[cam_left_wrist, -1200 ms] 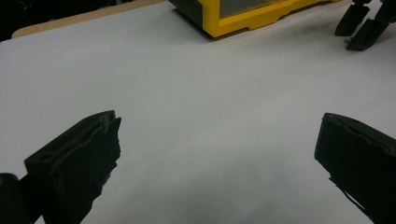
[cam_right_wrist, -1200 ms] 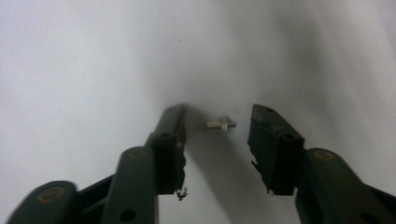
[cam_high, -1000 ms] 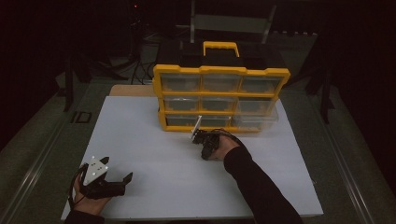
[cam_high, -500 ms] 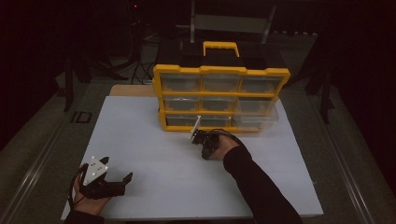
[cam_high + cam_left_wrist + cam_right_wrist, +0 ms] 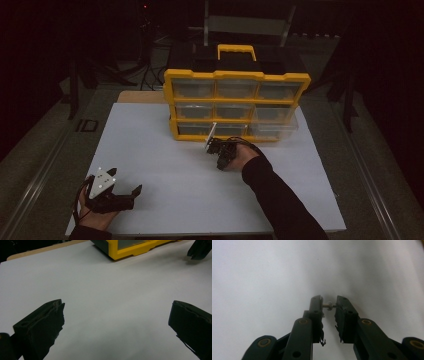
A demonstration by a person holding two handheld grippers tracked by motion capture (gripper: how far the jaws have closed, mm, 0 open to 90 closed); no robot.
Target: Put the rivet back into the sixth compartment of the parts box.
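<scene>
A yellow organiser (image 5: pixel 235 102) with clear drawers stands at the back of the white table (image 5: pixel 165 165); its lower right drawer (image 5: pixel 274 128) is pulled out. My right gripper (image 5: pixel 220 162) points down at the table just in front of the organiser. In the right gripper view its jaws are shut on a small metal screw (image 5: pixel 328 306), held crosswise between the tips of the right gripper (image 5: pixel 329 305). My left gripper (image 5: pixel 129 192) rests near the front left corner, open and empty; in the left gripper view the left gripper (image 5: pixel 116 315) has wide jaws over bare table.
The organiser's yellow base corner (image 5: pixel 130 251) shows at the top of the left gripper view, with the other gripper (image 5: pixel 200 250) at the top right. A wooden board edge (image 5: pixel 140 96) sticks out behind the white sheet. Dark floor and stands surround the table.
</scene>
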